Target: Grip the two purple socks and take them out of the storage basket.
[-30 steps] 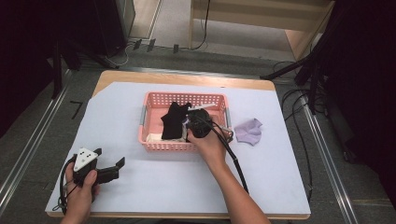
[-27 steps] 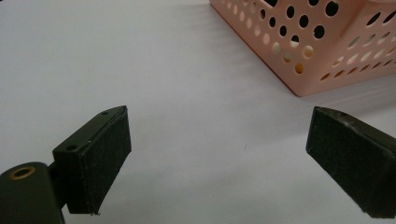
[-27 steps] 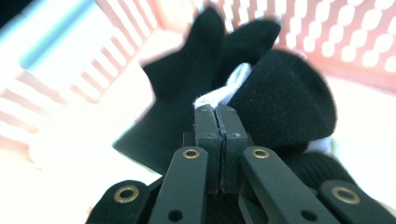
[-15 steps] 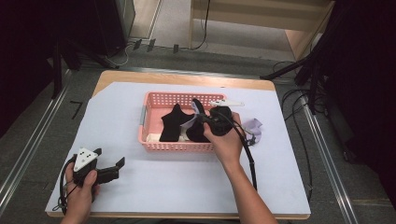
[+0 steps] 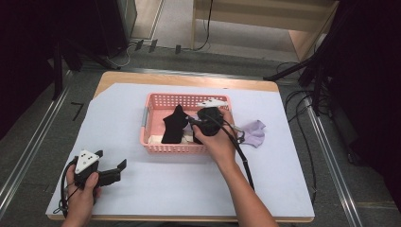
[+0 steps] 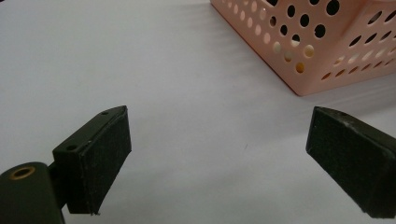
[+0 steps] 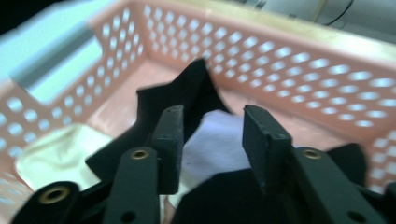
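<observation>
Right gripper (image 7: 212, 140) over the pink basket (image 5: 153, 101) at frame centre, jaws just opened partway, nothing pinched between them, white sock (image 7: 219, 140) lying below amid black socks (image 5: 174, 124). Left gripper (image 5: 101, 172) parked lower left, jaws wide and empty. Risk: closing now could snag black fabric along with the white, dragging both out.

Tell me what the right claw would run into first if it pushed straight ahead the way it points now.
Probably the white cloth between the black cloths in the pink basket; it lies straight ahead of the right claw, whose jaws have just been opening with nothing gripped. Depth is uncertain.
</observation>
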The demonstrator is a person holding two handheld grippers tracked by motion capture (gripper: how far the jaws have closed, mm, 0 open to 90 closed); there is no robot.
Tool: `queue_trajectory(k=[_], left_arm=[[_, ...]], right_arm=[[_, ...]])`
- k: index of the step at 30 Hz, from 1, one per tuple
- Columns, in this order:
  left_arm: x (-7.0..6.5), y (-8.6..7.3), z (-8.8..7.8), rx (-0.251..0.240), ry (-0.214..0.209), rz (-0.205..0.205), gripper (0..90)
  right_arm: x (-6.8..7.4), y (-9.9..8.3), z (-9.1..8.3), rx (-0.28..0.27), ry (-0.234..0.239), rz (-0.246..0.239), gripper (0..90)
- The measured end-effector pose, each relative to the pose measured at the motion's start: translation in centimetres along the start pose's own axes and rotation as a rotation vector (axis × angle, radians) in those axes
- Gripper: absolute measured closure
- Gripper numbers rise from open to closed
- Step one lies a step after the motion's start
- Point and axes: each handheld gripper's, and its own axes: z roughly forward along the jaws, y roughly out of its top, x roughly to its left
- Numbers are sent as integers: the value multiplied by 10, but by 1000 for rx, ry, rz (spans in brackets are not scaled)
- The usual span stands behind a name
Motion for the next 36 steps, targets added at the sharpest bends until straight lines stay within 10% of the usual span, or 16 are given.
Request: queue_trajectory(k=[3, 6, 10, 14, 28, 36], left_arm=[[0, 0, 0, -5, -4, -2, 73], [0, 0, 0, -8, -8, -5, 73], [0, 0, 0, -9, -9, -3, 73], [0, 0, -1, -7, -8, -2, 73], [0, 0, 0, -7, -4, -5, 73], [0, 0, 0, -7, -6, -8, 73]], right_arm=[[5, -1, 19, 47, -45, -18, 471], [5, -2, 32, 163, -35, 63, 472], [3, -5, 39, 281, -37, 93, 696], [-3, -7, 31, 199, -35, 107, 876], [-10, -3, -18, -156, 17, 99, 876], [-9, 2, -41, -287, 150, 91, 856]])
